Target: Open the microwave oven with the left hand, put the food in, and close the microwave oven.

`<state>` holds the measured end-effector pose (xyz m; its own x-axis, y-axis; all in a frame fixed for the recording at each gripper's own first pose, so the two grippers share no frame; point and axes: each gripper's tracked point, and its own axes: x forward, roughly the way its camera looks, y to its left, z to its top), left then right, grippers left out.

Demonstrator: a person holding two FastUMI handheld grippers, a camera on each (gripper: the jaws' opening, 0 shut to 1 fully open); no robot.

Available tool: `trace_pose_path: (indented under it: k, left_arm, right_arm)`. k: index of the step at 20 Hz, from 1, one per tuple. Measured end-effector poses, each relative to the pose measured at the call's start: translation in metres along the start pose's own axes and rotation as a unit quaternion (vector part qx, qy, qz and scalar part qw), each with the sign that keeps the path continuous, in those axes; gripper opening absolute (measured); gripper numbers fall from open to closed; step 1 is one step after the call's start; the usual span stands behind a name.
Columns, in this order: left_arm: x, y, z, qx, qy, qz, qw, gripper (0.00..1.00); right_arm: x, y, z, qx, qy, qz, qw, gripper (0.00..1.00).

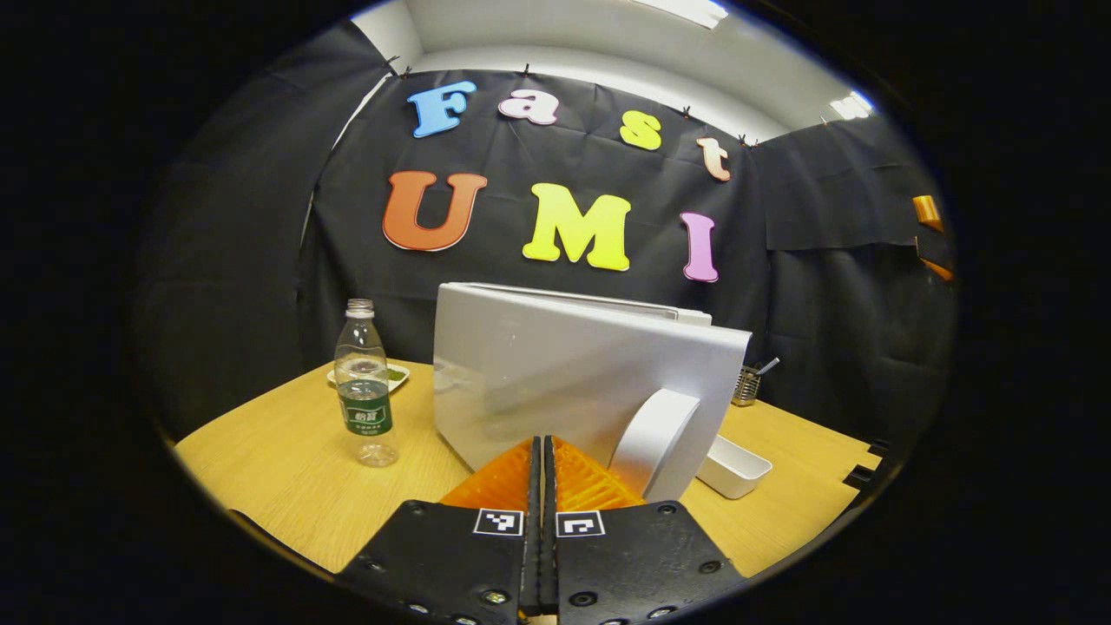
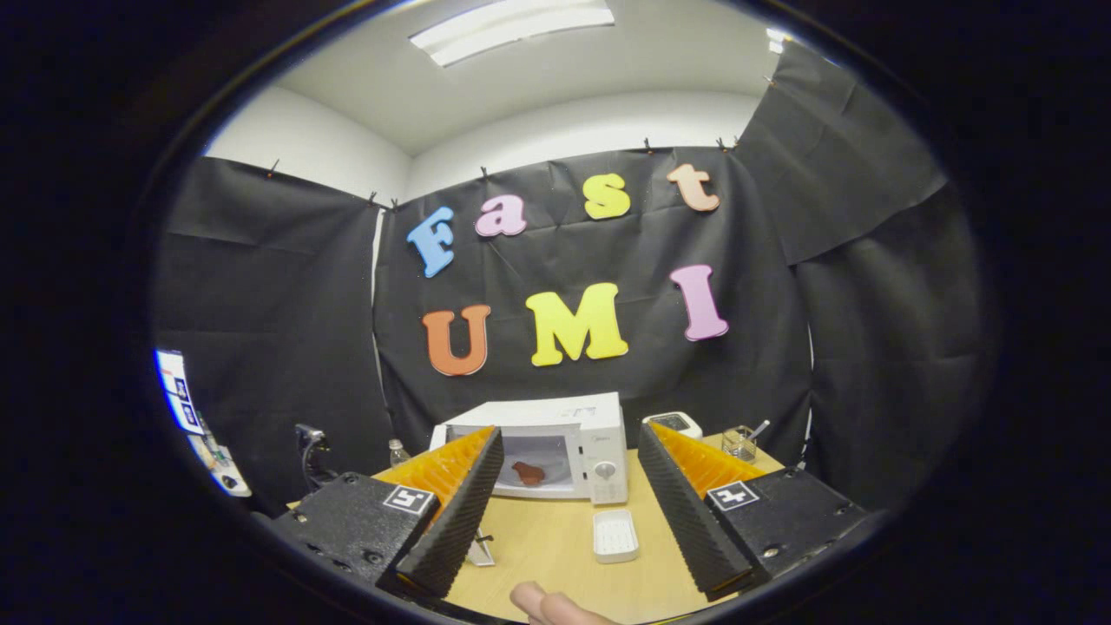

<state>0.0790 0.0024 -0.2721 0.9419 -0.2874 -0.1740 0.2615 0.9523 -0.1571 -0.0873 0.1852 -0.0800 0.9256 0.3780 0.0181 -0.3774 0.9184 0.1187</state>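
White microwave (image 2: 555,447) at centre of the right gripper view, door swung open, reddish food (image 2: 528,473) lying inside. Far beyond the right gripper (image 2: 568,512), fingers spread wide apart. In the left gripper view, door (image 1: 581,382) centre frame, just past the left gripper (image 1: 542,460), fingers pressed together, empty.

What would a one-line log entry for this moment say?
microwave: door open | food: inside | left gripper: shut, empty, at door's outer face | right gripper: open, empty | left to do: close door
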Motion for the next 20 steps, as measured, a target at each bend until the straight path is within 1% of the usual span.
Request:
trace_pose_path:
  k: [10, 14, 18, 20]
  left_arm:
    - [0.058, -0.047, -0.004, 0.012, 0.015, -0.053, 0.998, 0.0]
    - [0.08, -0.061, -0.003, 0.002, 0.016, -0.057, 0.998, 0.0]
    - [0.101, -0.079, 0.002, -0.003, 0.005, -0.056, 0.998, 0.0]
    - [0.112, -0.091, 0.003, -0.006, 0.007, -0.063, 0.998, 0.0]
  right_arm:
    - [0.006, -0.04, -0.009, 0.02, 0.004, -0.022, 1.0, 0.99]
    - [0.012, -0.051, -0.017, 0.028, 0.012, -0.027, 0.999, 0.99]
    - [0.017, -0.06, -0.025, 0.037, 0.023, -0.023, 0.999, 0.99]
    - [0.021, -0.065, -0.028, 0.035, 0.026, -0.019, 0.999, 0.99]
